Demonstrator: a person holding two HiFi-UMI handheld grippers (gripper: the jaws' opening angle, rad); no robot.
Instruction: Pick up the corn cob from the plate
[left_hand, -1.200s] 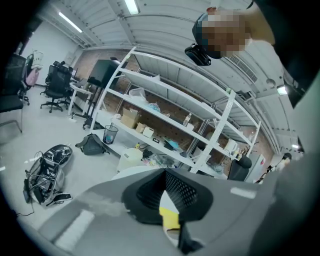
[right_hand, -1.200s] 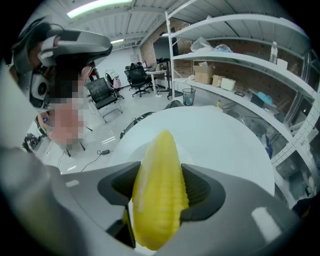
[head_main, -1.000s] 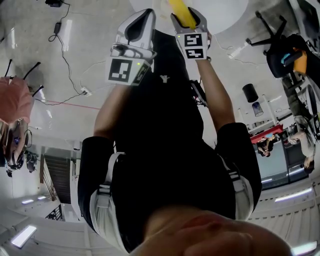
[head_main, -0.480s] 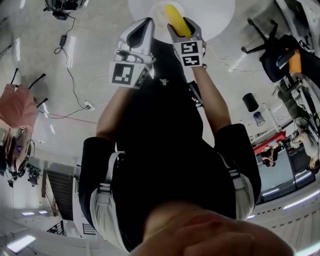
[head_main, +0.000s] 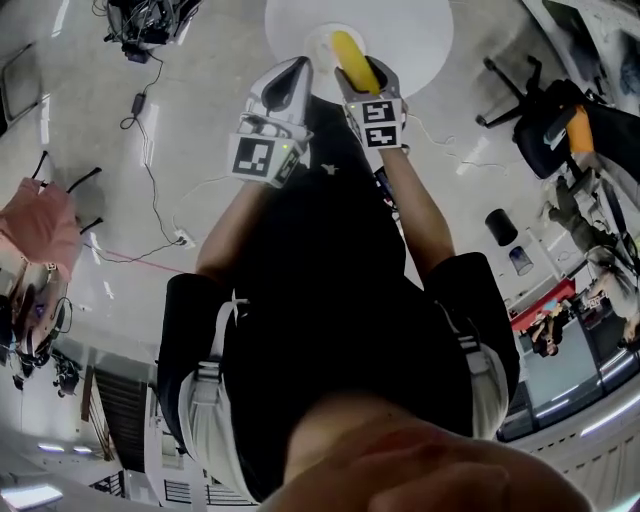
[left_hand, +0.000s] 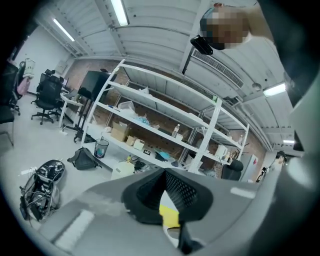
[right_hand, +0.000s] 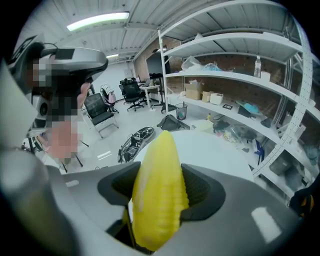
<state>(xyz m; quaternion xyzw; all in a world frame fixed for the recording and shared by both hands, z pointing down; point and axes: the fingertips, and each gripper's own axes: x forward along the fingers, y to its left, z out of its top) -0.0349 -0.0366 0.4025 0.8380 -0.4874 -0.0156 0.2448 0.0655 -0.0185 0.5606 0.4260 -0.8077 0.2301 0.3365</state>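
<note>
Round white table (head_main: 420, 35) is seen at 12 o'clock in head view. Left gripper (head_main: 292, 72) is held up with jaws closed together, nothing gripped. At its 3 o'clock, right gripper (head_main: 366, 72) is clamped on yellow corn cob (head_main: 350, 55) (tip pointing away), seen over pale plate (head_main: 318, 42).

The yellow corn cob (right_hand: 157, 200), tapered and lined with neat rows of kernels, is clamped lengthwise between the dark pads of the right gripper (right_hand: 161, 186). Its narrow tip points away beyond the jaws. In the head view it overlaps the pale round plate (head_main: 318, 40); whether they touch is unclear.
</note>
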